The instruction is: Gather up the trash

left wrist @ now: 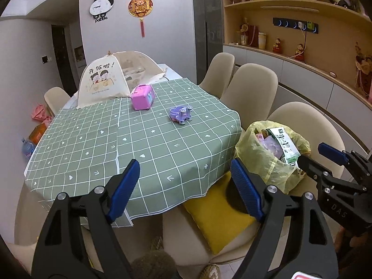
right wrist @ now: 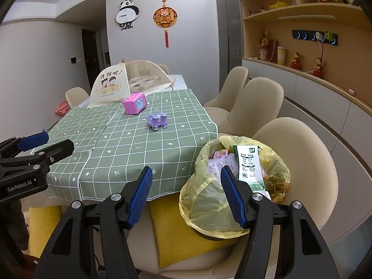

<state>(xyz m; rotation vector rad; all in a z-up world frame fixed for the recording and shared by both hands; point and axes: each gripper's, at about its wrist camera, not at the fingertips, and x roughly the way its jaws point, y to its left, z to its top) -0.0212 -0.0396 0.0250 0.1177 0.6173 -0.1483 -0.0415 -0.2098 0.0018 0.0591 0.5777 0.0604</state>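
Observation:
A yellow trash bag [right wrist: 207, 200] stands on a chair at the table's near right corner, also in the left wrist view [left wrist: 260, 153]. It holds a green-and-white carton [right wrist: 250, 167] and purple wrappers [right wrist: 218, 165]. My right gripper [right wrist: 186, 195] is open and empty, close above the bag's left rim. My left gripper [left wrist: 186, 186] is open and empty, over the table's near edge, left of the bag. The right gripper also shows in the left wrist view [left wrist: 318, 155], and the left gripper in the right wrist view [right wrist: 48, 143].
The table has a green checked cloth [left wrist: 144, 148]. On it stand a pink toy box [left wrist: 142, 97], a purple toy vehicle [left wrist: 181, 114] and a mesh food cover [left wrist: 102, 81]. Beige chairs [left wrist: 251, 88] line the right side. A yellow cushion [left wrist: 216, 216] lies on the near chair.

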